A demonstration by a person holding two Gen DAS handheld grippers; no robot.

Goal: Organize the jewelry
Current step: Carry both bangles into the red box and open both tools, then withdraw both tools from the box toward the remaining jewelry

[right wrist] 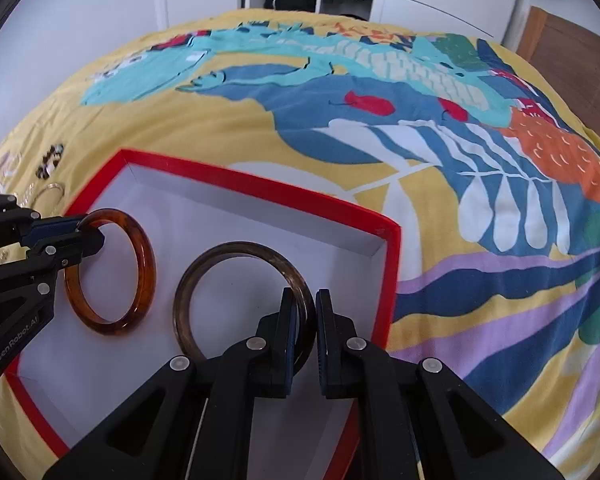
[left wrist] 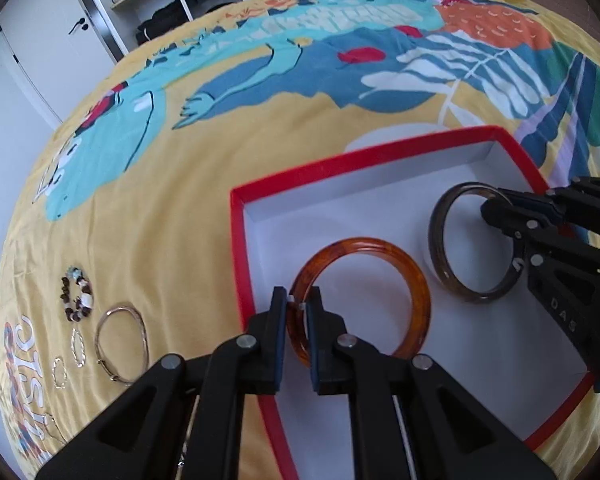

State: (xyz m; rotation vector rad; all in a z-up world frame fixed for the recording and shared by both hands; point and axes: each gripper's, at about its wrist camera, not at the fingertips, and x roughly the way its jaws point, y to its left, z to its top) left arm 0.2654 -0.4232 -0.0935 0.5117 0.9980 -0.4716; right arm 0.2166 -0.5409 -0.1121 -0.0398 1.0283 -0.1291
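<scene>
In the left wrist view, the left gripper (left wrist: 297, 306) is clamped on the near rim of the amber bangle (left wrist: 414, 276), which hangs ahead of the jaws over the white floor of the red box (left wrist: 238, 240); whether its far edge touches the floor I cannot tell. To the gripper's right, the right gripper (left wrist: 496, 208) pinches the dark bangle (left wrist: 436, 240), tilted over the box. Left of the tool, outside the box on the bedspread (left wrist: 180, 184), lie a bead bracelet (left wrist: 78, 298), a thin metal bangle (left wrist: 122, 344) and small rings (left wrist: 77, 347). In the right wrist view, the right gripper (right wrist: 305, 312) is closed on the dark bangle (right wrist: 188, 280) at its near right rim, the ring standing ahead over the box (right wrist: 392, 264); to its left, the left gripper (right wrist: 88, 236) grips the amber bangle (right wrist: 146, 264). Both bangles look rigid, light and glossy, so likely slippery and liable to crack if dropped; a pinch straight across the band suits them best.
</scene>
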